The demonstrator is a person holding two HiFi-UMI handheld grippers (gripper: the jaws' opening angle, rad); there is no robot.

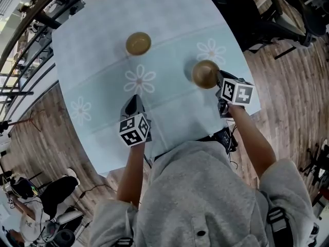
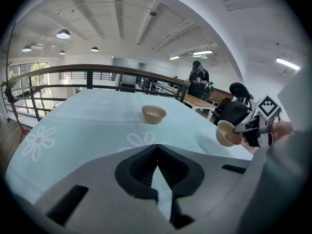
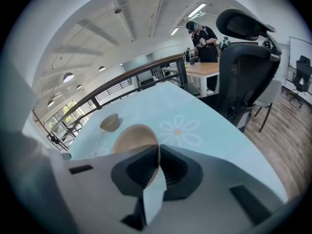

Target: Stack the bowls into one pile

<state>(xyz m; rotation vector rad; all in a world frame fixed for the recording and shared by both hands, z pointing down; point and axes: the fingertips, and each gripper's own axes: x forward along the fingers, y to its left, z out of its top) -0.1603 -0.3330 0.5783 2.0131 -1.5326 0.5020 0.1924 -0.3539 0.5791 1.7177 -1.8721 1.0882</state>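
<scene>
Two jaws, right gripper: closed on the rim of a tan bowl, held tilted, clear of the desk, near its right edge.
Left gripper jaws: pressed together, nothing between them, over the desk's near side.
Bowls: two; the second bowl sits upright on the desk, well apart from the held one.
Daisy prints: three in the head view.
Markers: one black-and-white square-marker cube per gripper.

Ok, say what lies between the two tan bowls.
Only bare light-blue flowered tablecloth separates the held round tan bowl from the standing round tan bowl; the head view shows it.
</scene>
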